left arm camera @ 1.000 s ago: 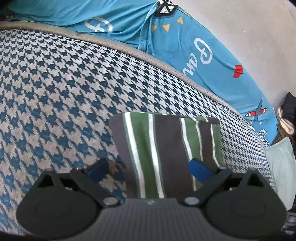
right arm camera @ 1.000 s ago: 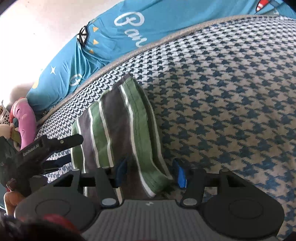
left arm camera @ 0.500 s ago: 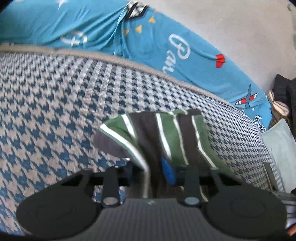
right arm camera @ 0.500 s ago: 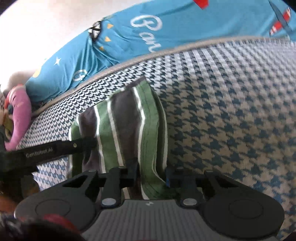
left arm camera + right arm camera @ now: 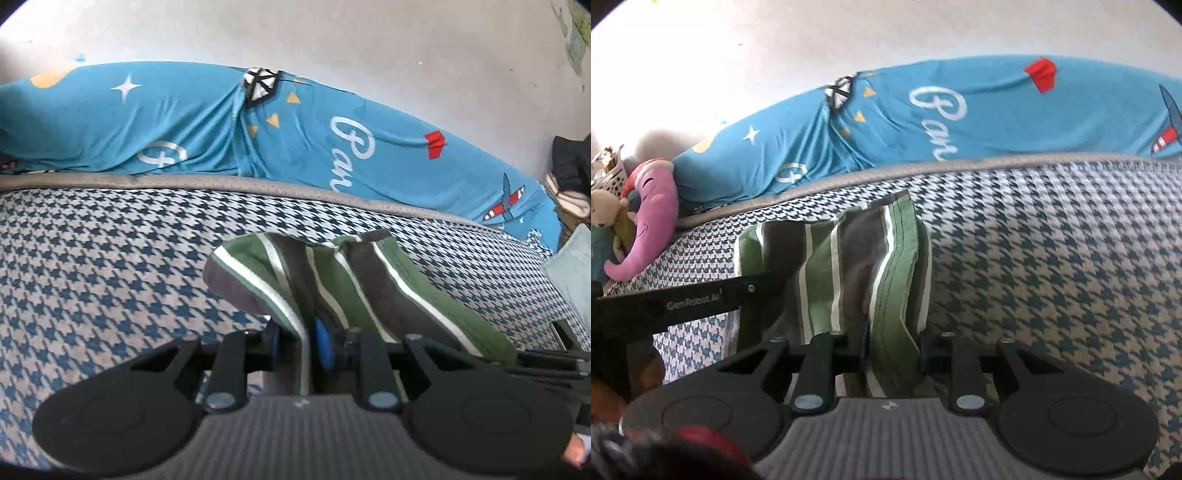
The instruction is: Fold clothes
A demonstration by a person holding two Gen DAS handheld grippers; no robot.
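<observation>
A folded garment with green, grey and white stripes (image 5: pixel 332 277) is lifted at its near edge above the houndstooth mattress (image 5: pixel 92 266). My left gripper (image 5: pixel 295 341) is shut on the garment's near left corner, the cloth pinched between its blue pads. In the right wrist view the same striped garment (image 5: pixel 849 266) hangs from my right gripper (image 5: pixel 892 347), which is shut on its near right edge. The left gripper's black body (image 5: pixel 683 299) reaches in from the left there. The garment's far edge still rests on the mattress.
A blue printed sheet (image 5: pixel 184 122) lies bunched along the wall behind the mattress. A pink plush toy (image 5: pixel 650 229) and other soft toys sit at the far left. A pale cushion (image 5: pixel 572 273) and dark clothes (image 5: pixel 572 166) lie at the right.
Both grippers went from open around the garment's near edge to shut on it. They have since raised that edge off the mattress, and the views have tilted up toward the wall.
</observation>
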